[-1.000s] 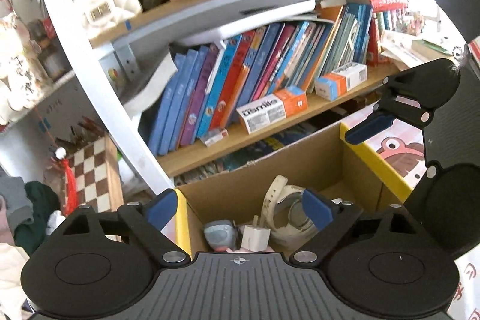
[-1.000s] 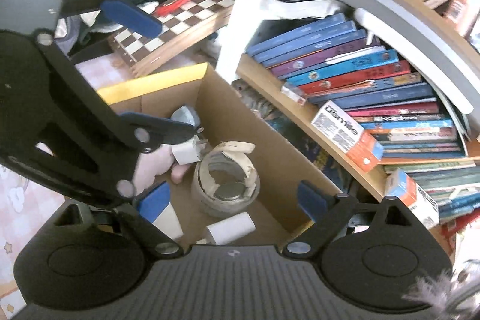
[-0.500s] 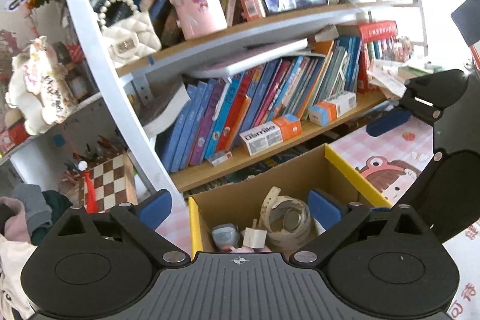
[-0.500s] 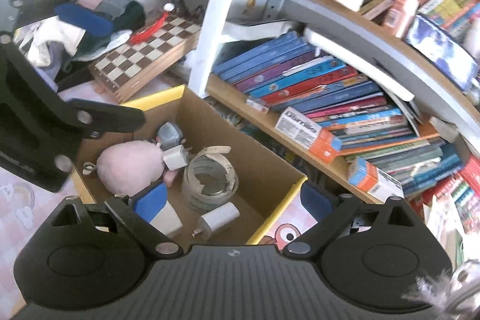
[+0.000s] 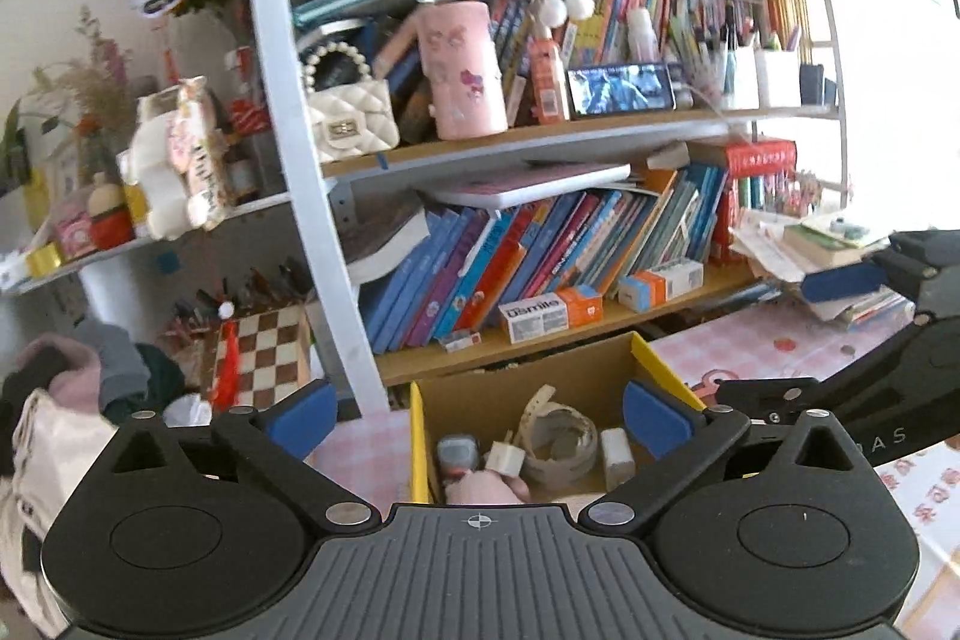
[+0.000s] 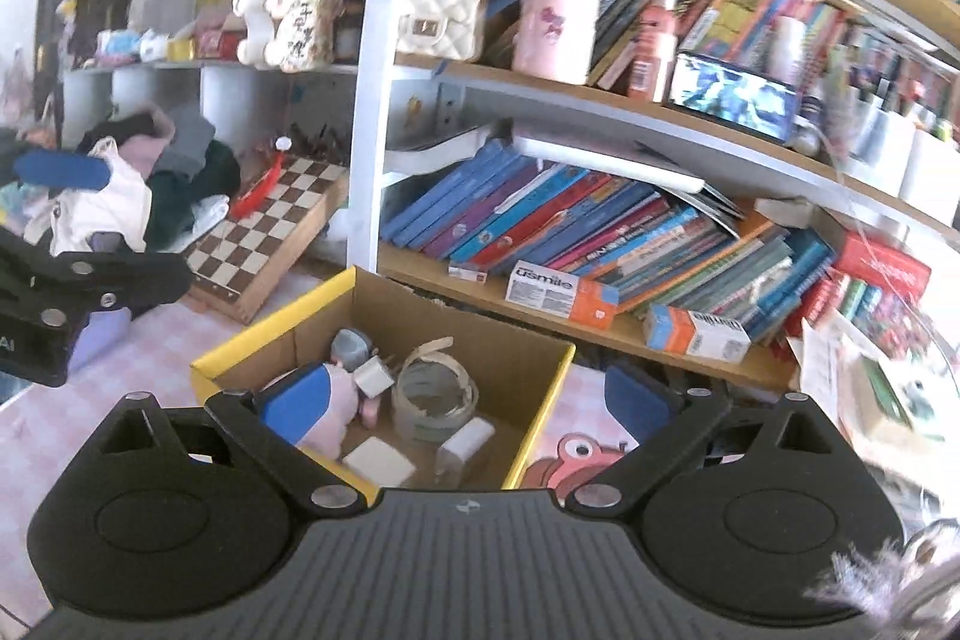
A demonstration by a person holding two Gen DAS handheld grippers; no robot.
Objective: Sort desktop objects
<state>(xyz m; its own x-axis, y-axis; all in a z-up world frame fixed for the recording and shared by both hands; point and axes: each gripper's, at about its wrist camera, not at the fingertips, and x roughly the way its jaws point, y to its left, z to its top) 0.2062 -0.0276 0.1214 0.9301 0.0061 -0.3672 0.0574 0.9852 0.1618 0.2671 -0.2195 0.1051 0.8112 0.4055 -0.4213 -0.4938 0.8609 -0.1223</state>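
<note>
Change since a second ago: both grippers have pulled back and up from the cardboard box (image 6: 432,322); more of the bookshelf (image 5: 540,142) shows above it, and the box sits smaller and lower in both views
Left gripper (image 5: 477,409): jaws opening, blue pads spread wide; nothing is between them; it hangs over the near end of the box, aimed at the shelves
Right gripper (image 6: 462,397): jaws opening, pads wide apart and empty; it hovers above the box's near rim; in the left wrist view it shows at the right edge over the pink tablecloth (image 5: 756,346)
Cardboard box: open, with yellow-edged flaps; it stands on the tablecloth just in front of the lowest shelf
Box contents: a pink plush toy (image 6: 342,400) at the left; a small grey device (image 6: 351,346) behind it; a white plug adapter (image 6: 375,376) beside the plush; a roll of tape (image 6: 435,397) in the middle with a loose strip curling up; a white charger (image 6: 465,439) and a flat white block (image 6: 378,460) nearest the camera
Lowest shelf: leaning books (image 6: 540,220); a white and orange usmile carton (image 6: 561,292) lying in front of them; a second orange and white carton (image 6: 696,331) to its right
Left of the box: a chessboard (image 6: 270,226) lies tilted beside a heap of clothes (image 6: 150,178)
</note>
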